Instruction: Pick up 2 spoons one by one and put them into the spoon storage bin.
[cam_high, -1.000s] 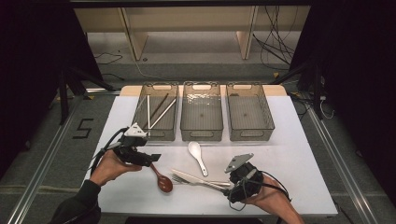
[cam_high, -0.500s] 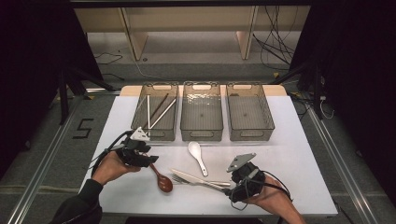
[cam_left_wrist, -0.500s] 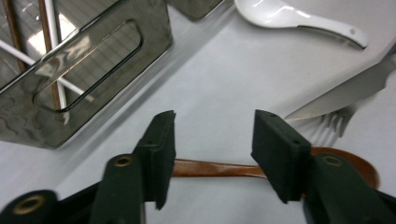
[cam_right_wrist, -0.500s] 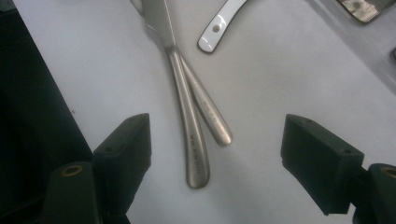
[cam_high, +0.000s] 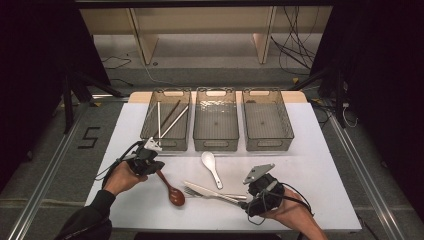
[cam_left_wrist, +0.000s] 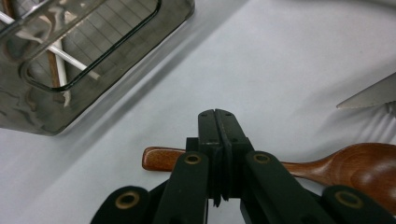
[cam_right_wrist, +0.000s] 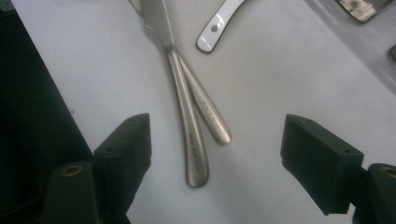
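Left gripper (cam_left_wrist: 215, 116) has just been closing and looks clenched on the wooden spoon (cam_high: 169, 186) handle at 7 o'clock for sorting, while right gripper (cam_right_wrist: 215, 140) hangs wide open over the knife (cam_right_wrist: 180, 93) and fork (cam_right_wrist: 205, 112) handles.

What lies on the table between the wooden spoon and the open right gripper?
The high view shows a metal knife and fork lying between the wooden spoon and the right gripper. In the right gripper view, their handles end between its open jaws, untouched.
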